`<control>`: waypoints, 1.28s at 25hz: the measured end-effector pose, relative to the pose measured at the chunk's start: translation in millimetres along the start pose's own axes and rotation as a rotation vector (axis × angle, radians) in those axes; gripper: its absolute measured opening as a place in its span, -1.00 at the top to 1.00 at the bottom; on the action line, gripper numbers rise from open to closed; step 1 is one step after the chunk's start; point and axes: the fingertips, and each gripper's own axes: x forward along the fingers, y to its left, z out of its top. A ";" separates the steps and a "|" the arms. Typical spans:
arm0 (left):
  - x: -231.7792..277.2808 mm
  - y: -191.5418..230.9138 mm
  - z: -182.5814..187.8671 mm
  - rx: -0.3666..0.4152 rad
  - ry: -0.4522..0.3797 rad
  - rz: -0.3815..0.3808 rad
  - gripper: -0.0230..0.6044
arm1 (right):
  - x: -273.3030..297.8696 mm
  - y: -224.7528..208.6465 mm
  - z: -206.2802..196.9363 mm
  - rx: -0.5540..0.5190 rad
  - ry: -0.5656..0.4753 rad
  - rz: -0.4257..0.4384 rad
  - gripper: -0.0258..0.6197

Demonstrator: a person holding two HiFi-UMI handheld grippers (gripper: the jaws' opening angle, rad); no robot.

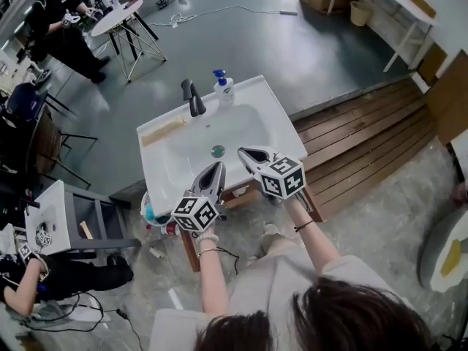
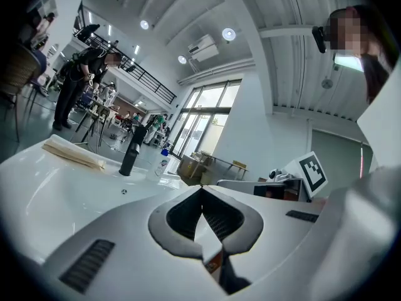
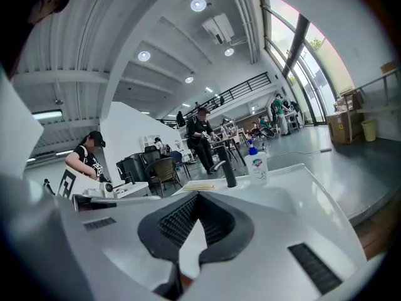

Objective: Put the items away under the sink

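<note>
Sink sitting white below, left gripper and right gripper hovering at its six o'clock edge, both clenched empty, soap bottle standing at twelve o'clock.

Head view looks steeply down on the sink; both gripper views sit close, skimming low across it toward the faucet.

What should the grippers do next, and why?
Probably open the right gripper and reach for the soap bottle. It stands on the sink rim by the faucet, and the left gripper and the right are both shut, holding nothing.
</note>
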 end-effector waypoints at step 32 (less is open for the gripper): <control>101.5 70.3 16.8 -0.005 0.108 -0.056 0.94 | 82.0 -91.3 34.4 0.001 0.009 -0.085 0.87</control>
